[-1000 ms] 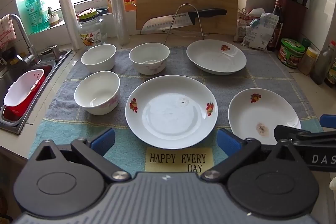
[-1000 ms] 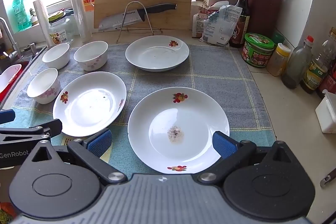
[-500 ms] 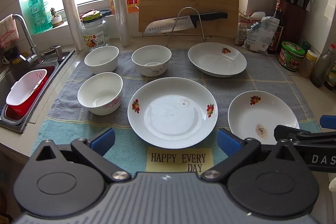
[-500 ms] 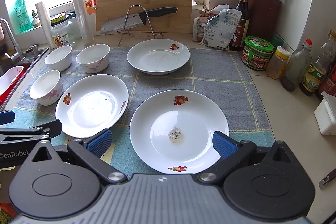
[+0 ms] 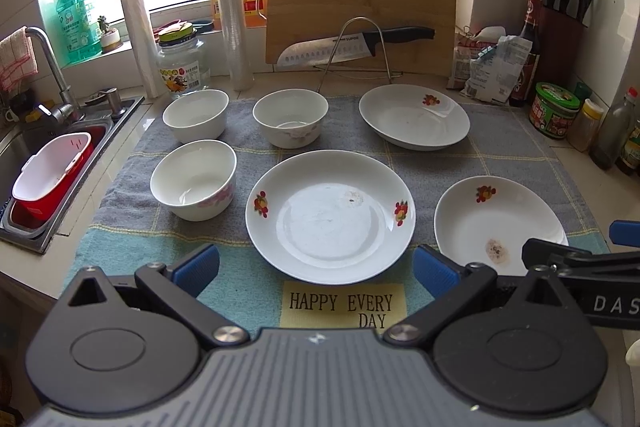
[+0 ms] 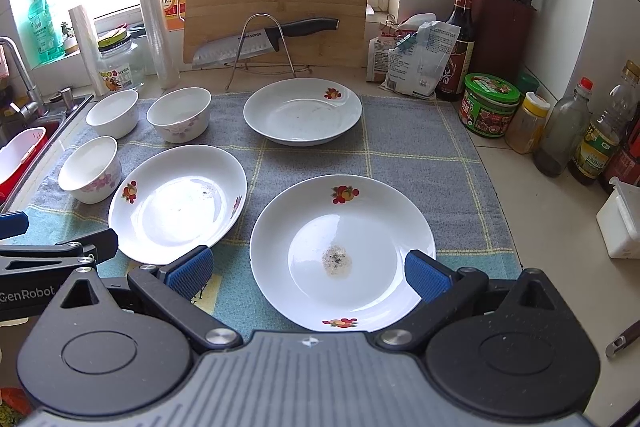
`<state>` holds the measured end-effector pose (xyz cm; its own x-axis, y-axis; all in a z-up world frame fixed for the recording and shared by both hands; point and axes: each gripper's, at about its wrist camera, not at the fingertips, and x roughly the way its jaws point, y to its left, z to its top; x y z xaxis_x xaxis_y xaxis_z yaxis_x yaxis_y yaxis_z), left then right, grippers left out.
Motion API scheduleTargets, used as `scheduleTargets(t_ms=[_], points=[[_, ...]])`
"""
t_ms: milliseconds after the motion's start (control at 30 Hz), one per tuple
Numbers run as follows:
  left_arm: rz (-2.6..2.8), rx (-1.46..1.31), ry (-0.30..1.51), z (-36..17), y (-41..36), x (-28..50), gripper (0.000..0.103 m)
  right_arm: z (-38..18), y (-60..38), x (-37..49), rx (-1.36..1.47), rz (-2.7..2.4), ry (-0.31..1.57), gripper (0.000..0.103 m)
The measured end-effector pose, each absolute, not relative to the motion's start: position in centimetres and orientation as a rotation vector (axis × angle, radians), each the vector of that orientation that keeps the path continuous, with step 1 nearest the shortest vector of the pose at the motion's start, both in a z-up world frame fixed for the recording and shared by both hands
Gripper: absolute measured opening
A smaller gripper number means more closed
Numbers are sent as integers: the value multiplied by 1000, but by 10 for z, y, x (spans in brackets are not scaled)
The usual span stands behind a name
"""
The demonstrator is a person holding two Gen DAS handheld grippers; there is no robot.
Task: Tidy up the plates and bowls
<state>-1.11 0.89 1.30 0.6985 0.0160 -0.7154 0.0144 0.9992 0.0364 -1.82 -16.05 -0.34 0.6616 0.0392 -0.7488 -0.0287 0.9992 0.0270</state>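
Stacking has not begun, so choose one base and bring the rest to it. Your left gripper hangs wide open and empty just short of the middle white china plate with red fruit motifs; your right gripper is equally wide and empty over the near rim of the stained white plate with the grey smear at its centre. A third white plate with one red motif sits farther back, and three white ceramic bowls cluster on the left, all apart from each other. Take each plate by its rim with one finger under the lip (glazed china looks slippery), and lower it flat.

Everything rests on a grey and teal checked cloth mat, which may bunch if you drag dishes. A steel sink lies left, a bamboo cutting board and kitchen knife on a wire stand behind, and bottles and jars right.
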Motion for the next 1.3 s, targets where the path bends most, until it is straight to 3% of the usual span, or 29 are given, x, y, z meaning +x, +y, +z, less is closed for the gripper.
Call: scheduleTargets(t_ms=[1300], points=[[-1, 28, 796, 14, 10, -9, 102, 2, -158, -18, 10, 28, 837, 103]])
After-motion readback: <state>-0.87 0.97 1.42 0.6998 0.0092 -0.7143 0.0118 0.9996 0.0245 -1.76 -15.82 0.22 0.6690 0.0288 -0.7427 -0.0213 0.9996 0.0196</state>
